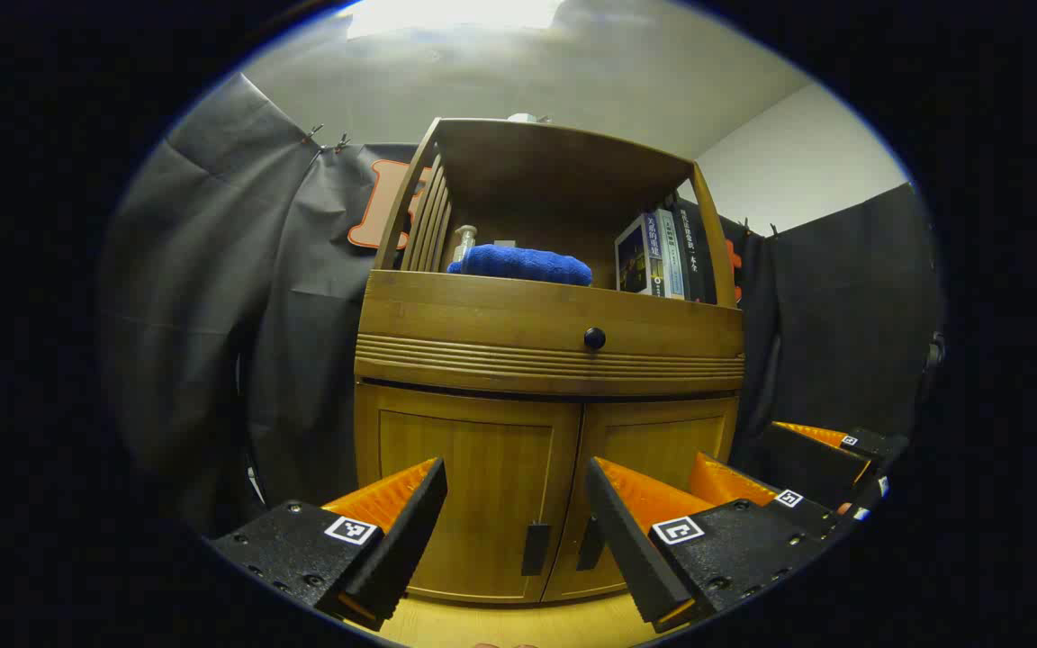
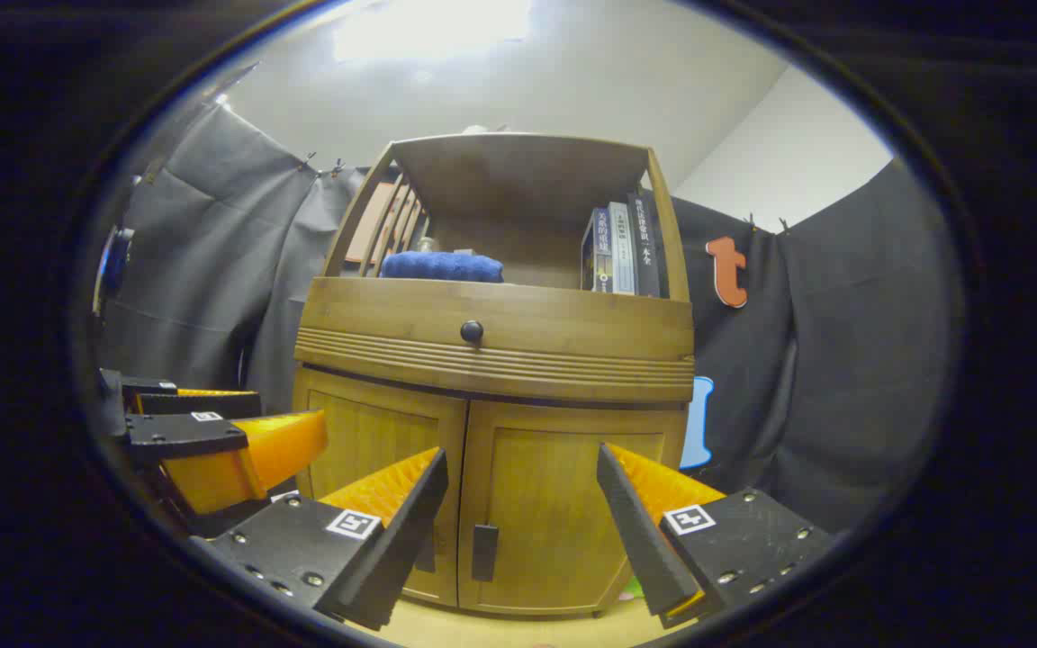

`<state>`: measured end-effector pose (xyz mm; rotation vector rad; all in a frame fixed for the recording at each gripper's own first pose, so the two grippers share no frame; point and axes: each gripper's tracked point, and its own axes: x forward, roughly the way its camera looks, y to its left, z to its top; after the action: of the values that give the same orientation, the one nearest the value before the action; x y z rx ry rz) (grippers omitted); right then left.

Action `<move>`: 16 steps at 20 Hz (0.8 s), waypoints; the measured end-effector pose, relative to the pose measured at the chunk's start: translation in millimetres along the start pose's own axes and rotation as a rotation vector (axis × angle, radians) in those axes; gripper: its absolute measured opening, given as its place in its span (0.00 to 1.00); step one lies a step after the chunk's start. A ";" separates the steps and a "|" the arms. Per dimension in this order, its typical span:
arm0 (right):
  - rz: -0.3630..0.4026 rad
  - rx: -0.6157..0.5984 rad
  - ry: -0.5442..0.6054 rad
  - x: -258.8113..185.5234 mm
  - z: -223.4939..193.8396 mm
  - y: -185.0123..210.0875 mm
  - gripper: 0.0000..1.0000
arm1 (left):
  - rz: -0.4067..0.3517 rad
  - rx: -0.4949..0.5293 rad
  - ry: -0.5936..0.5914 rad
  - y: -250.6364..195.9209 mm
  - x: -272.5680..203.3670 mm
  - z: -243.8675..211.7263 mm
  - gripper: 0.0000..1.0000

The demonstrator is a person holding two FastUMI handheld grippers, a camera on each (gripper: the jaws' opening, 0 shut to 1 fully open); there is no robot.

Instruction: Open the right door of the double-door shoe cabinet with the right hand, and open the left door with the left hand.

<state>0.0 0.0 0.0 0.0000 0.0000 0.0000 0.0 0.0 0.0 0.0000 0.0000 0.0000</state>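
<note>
Straight ahead of both my grippers, and apart from them, stands the shoe cabinet (image 2: 491,360), its two lower doors closed and meeting at a seam down the middle. My right gripper (image 2: 518,531) is spread wide with nothing between its fingers, and in the right gripper view the right door (image 2: 563,513) fills the gap between them, its handle (image 2: 484,552) a small dark upright bar low on the door, just right of the seam. So the handle lies forward and a little to the left of my right gripper's centre line, with its long axis vertical; I judge my fingers, spread left and right, already suit closing across it. My left gripper (image 1: 514,531) is likewise released and empty, and in the left gripper view the left door (image 1: 473,504) sits ahead with its own handle (image 1: 535,548) just left of the seam, nearly centred between my fingers. The right door comes first, and my right gripper is the nearer one to that handle, I think.
</note>
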 end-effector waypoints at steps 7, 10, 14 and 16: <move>-0.005 0.013 0.017 14.8 -7.5 -4.7 1.00 | -0.014 0.031 -0.012 -9.9 2.9 2.9 0.95; -0.001 0.016 0.022 17.5 -10.5 -5.2 1.00 | -0.002 0.030 -0.010 -7.4 1.1 2.5 0.92; 0.006 0.016 0.024 16.7 -12.2 -4.2 0.99 | 0.024 0.030 -0.010 -0.5 -1.4 3.3 0.92; 0.008 0.014 0.030 19.5 -15.0 -2.5 0.99 | 0.037 0.034 -0.011 3.0 -3.1 5.2 0.92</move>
<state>19.5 -2.5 -15.0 0.0135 0.0296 0.0082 -3.1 3.0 5.2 0.0340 -0.0114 0.0366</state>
